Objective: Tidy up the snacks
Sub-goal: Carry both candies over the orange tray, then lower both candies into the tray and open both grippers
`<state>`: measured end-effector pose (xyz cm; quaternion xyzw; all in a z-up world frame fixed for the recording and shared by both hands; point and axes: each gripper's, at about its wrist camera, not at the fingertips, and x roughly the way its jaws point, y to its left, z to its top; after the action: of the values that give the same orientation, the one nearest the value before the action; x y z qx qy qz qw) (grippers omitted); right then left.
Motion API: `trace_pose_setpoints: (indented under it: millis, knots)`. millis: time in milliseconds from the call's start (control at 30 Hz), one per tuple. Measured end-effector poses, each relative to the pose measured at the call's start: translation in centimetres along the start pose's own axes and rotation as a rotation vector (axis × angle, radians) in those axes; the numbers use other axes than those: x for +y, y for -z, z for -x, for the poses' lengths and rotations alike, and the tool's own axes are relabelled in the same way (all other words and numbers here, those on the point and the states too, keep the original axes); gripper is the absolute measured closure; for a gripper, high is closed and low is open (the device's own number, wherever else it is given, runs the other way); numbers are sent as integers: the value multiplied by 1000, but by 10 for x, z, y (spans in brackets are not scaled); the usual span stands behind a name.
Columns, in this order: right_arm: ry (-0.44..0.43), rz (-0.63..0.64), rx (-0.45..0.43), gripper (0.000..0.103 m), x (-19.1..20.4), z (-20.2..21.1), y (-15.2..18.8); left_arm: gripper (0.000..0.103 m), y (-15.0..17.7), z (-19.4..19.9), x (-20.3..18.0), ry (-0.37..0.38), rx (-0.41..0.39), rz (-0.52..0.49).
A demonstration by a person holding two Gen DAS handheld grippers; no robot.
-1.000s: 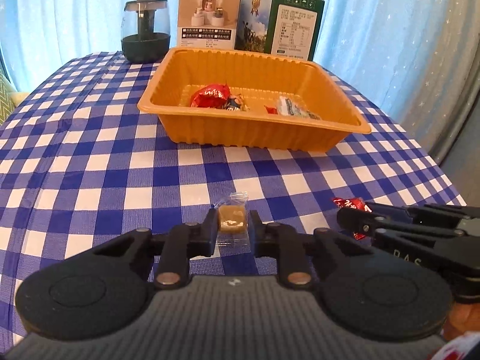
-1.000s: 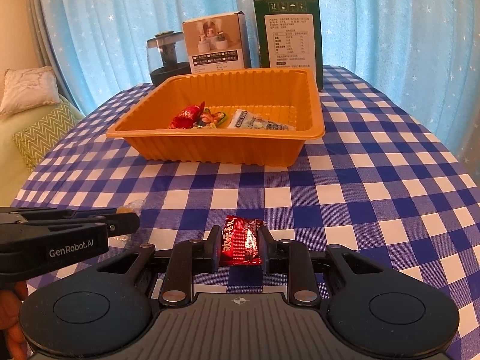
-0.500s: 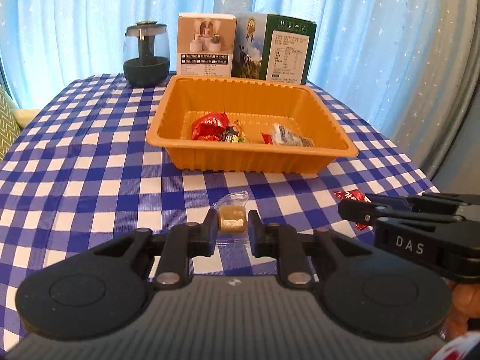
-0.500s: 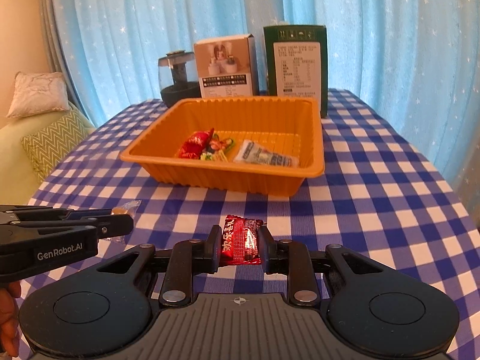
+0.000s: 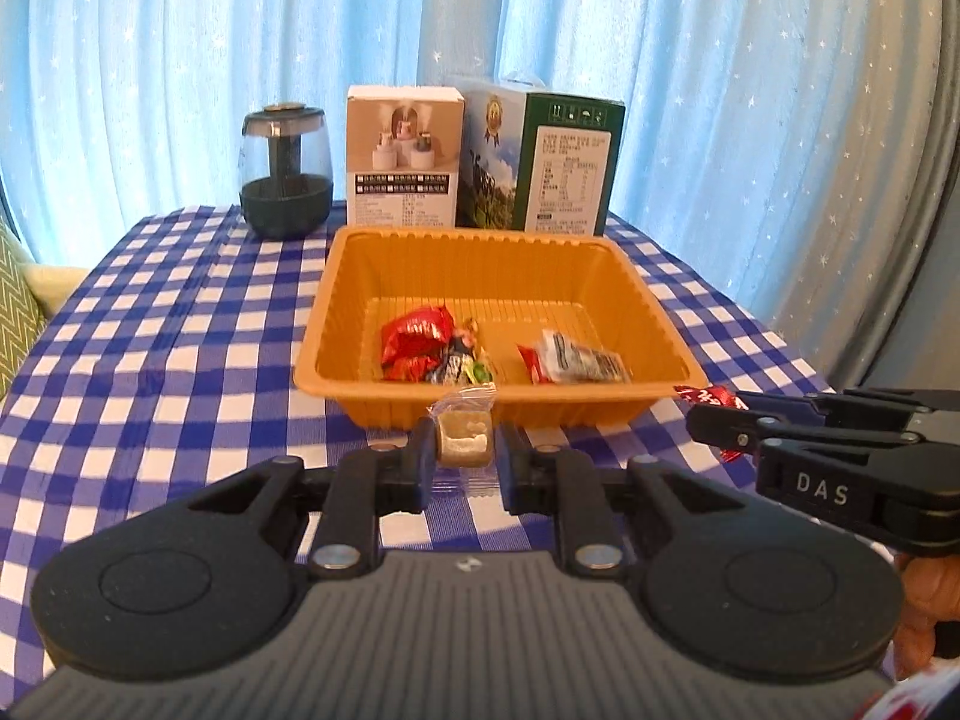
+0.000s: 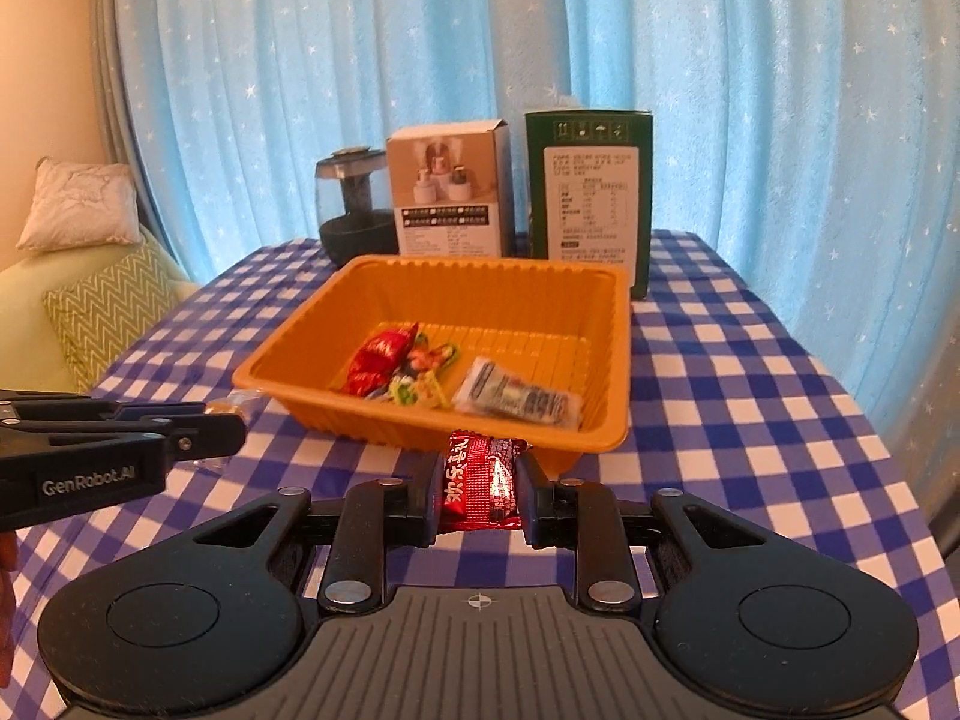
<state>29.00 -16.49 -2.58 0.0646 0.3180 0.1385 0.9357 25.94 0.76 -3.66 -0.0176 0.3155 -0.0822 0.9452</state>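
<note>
My left gripper [image 5: 463,441] is shut on a tan candy in a clear wrapper [image 5: 463,443], held above the checked tablecloth just short of the orange tray's near wall [image 5: 510,405]. My right gripper [image 6: 479,474] is shut on a red snack packet [image 6: 480,474], also raised in front of the tray's rim [image 6: 420,429]. The tray holds red packets [image 5: 417,336], small mixed candies [image 5: 465,360] and a grey-white packet [image 5: 579,358]. Each gripper shows at the edge of the other's view: the right one [image 5: 702,405], the left one [image 6: 231,420].
Behind the tray stand a dark glass jar [image 5: 285,180], a white box [image 5: 405,156] and a green box [image 5: 543,162]. Blue curtains hang behind the table. A sofa with cushions [image 6: 90,300] sits to the left. The table edge drops off at the right.
Both grippers have risen from the tablecloth with their snacks and now look down into the tray from higher up. The tray's contents have not moved.
</note>
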Motion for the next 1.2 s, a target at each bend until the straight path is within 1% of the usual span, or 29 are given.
trace_pose_setpoints:
  millis: [233, 500, 767, 1200]
  knots:
    - [-1, -35, -24, 77, -8, -9, -16, 85, -22, -14, 7, -2, -29, 0]
    - [-6, -53, -51, 77, -13, -31, -38, 85, -41, -41, 16, -14, -35, 9]
    - [-7, -66, -54, 77, -19, -55, -52, 85, -49, -70, 19, -17, -11, 0]
    - [0, -91, -40, 77, -32, -84, -64, 85, -61, -97, 23, -20, 9, -16]
